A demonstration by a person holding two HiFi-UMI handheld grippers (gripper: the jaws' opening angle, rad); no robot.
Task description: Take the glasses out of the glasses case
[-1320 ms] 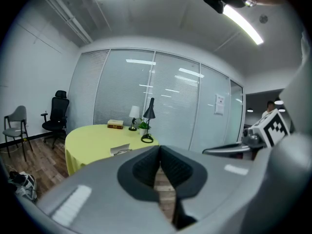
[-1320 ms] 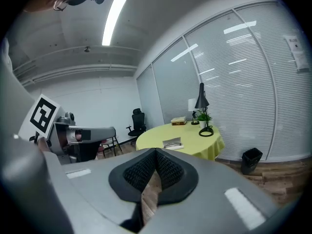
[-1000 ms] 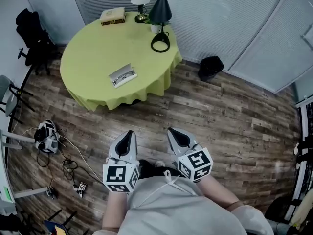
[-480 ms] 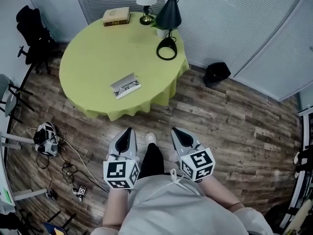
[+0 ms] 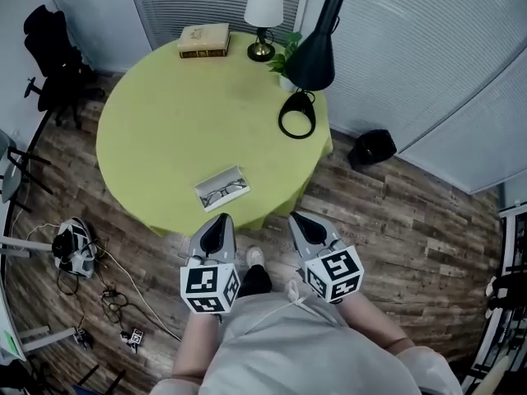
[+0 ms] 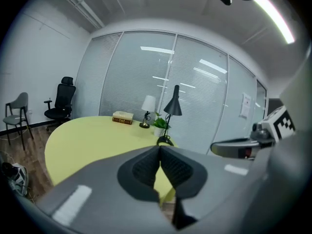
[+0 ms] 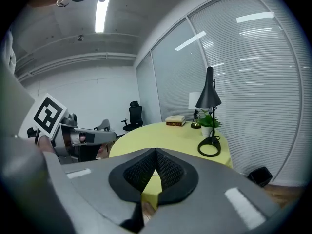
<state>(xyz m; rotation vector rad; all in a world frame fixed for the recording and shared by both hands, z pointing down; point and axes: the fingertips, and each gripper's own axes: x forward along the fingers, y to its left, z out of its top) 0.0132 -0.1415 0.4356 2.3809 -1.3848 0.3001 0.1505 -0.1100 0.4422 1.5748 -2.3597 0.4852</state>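
An open glasses case (image 5: 222, 188) with the glasses inside lies near the front edge of the round yellow-green table (image 5: 156, 122). My left gripper (image 5: 218, 225) is held just below the table's near edge, its jaws closed together with nothing between them. Beside it my right gripper (image 5: 302, 224) is shut and empty too. The case is hidden behind the jaws in both gripper views, where the left gripper (image 6: 159, 152) and the right gripper (image 7: 155, 156) point over the tabletop.
At the table's far side stand a book (image 5: 204, 39), a white-shaded lamp (image 5: 263, 16), a small plant (image 5: 287, 54) and a black desk lamp (image 5: 306, 72). A black office chair (image 5: 49, 64) is at the left, a black bin (image 5: 372, 148) at the right, cables and a white object (image 5: 72, 247) on the wooden floor.
The person has stepped closer to the table: the table and case have slid down the head view toward the grippers. Both grippers stay shut and held side by side.
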